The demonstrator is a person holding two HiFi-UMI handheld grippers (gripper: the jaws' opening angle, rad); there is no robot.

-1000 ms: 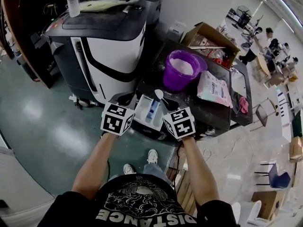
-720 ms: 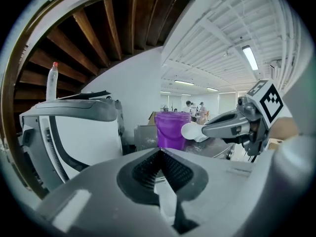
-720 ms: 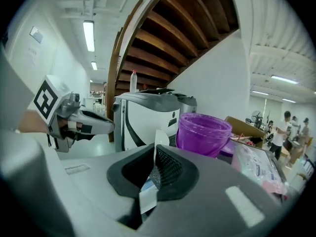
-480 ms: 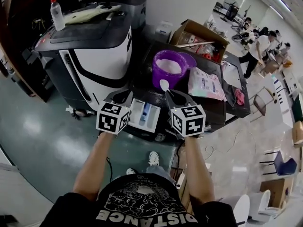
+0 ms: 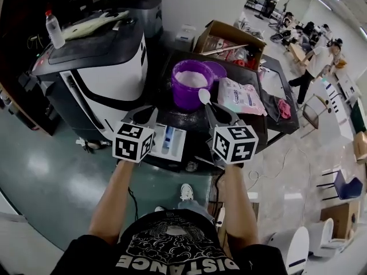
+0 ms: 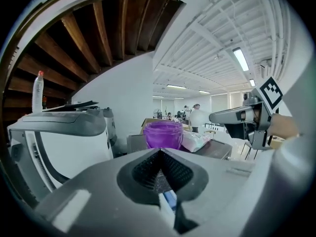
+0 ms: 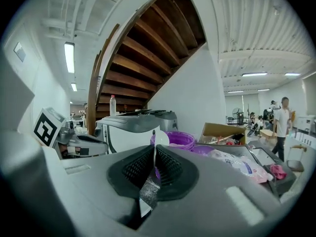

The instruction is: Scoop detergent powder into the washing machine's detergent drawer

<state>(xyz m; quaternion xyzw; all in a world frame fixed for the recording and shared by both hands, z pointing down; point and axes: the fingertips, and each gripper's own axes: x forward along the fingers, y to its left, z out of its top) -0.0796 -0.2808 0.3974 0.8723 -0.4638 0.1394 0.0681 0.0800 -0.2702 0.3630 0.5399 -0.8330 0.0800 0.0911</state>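
Note:
A purple tub [image 5: 191,82] of white powder stands on the dark table. Nearer me, the white detergent drawer [image 5: 170,141] with a blue insert sits pulled out beside the washing machine [image 5: 97,67]. My right gripper [image 5: 214,111] is shut on the handle of a white spoon [image 5: 204,96], whose bowl sits at the tub's near right side. In the right gripper view the spoon [image 7: 159,138] stands upright between the jaws of my right gripper [image 7: 154,153], in front of the tub [image 7: 181,139]. My left gripper [image 5: 140,117] is shut, empty, at the drawer's left; its jaws meet in the left gripper view [image 6: 159,155].
A pink-and-white detergent bag [image 5: 241,97] lies right of the tub. An open cardboard box [image 5: 228,38] stands behind it. A plastic bottle [image 5: 55,30] stands on the machine's lid. The table's right edge holds a pink cloth [image 5: 284,109]. People sit at desks at the far right.
My right gripper has carried the spoon from beside the drawer up and away to the purple tub. My left gripper has stayed by the drawer's left side.

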